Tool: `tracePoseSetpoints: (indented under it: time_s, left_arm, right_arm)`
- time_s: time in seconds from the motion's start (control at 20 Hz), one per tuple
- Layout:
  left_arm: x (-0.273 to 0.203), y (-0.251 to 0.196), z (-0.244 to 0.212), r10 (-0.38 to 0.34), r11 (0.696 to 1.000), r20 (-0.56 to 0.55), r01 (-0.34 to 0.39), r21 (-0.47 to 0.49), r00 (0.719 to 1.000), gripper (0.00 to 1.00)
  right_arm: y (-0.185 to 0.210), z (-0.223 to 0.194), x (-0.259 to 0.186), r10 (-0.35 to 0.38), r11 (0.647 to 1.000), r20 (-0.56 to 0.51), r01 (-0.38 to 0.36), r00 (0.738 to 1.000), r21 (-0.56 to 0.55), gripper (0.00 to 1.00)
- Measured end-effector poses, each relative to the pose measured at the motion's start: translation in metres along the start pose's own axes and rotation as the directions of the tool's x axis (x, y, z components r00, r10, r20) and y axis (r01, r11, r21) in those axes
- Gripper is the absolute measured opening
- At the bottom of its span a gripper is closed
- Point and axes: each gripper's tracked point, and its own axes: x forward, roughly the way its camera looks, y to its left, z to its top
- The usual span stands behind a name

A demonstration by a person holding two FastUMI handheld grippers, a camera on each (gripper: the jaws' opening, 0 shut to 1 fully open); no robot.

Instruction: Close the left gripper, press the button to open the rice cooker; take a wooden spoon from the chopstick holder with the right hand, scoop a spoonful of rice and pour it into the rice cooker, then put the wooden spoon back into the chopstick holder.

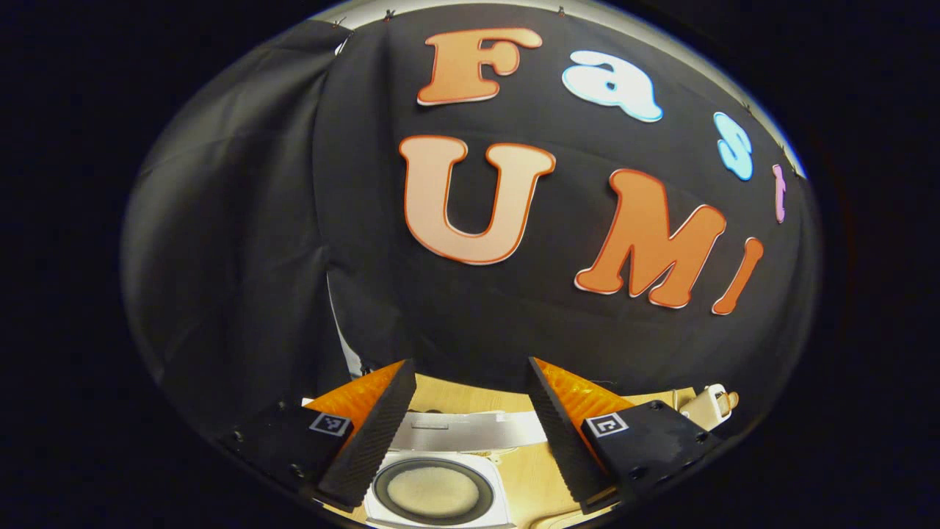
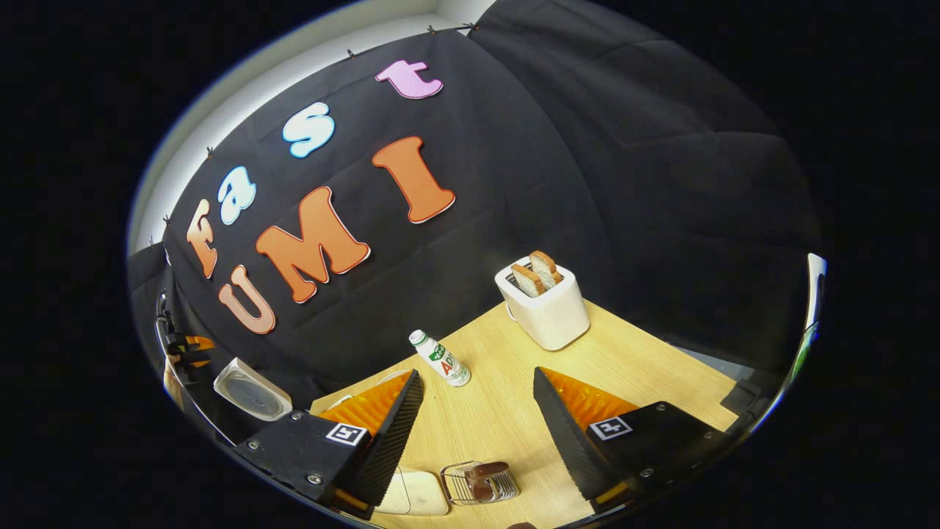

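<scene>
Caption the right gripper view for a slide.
Open right gripper above wooden table with toaster, bottle and wire holder.

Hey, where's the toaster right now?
In the right gripper view, the white toaster stands at the table's far edge against the black cloth, up right of the small bottle.

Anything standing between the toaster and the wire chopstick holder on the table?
In the right gripper view, a small white bottle stands left of the line from toaster to chopstick holder; otherwise bare wooden table.

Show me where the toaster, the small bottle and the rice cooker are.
toaster [image 2: 549, 312]: right gripper view, front wall.
small bottle [image 2: 442, 360]: right gripper view, label.
rice cooker [image 1: 433, 490]: left gripper view, inside the open pot.
</scene>
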Motion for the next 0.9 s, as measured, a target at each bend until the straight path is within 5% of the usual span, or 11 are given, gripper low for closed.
tracePoseSetpoints:
  time_s: [0.35, 0.9]
  left_arm:
    - [0.018, 0.003, -0.034, 0.025, 1.0, -0.129, -0.023, 0.02, 0.991, 1.0]
    - [-0.016, 0.01, -0.04, 0.049, 0.997, -0.071, -0.043, 0.071, 0.996, 0.99]
  right_arm:
    - [-0.006, -0.002, 0.001, -0.018, 1.0, -0.005, 0.018, 1.0, 0.016, 0.94]
    - [0.026, 0.025, 0.005, 0.052, 0.997, 0.035, -0.05, 0.998, -0.056, 0.94]
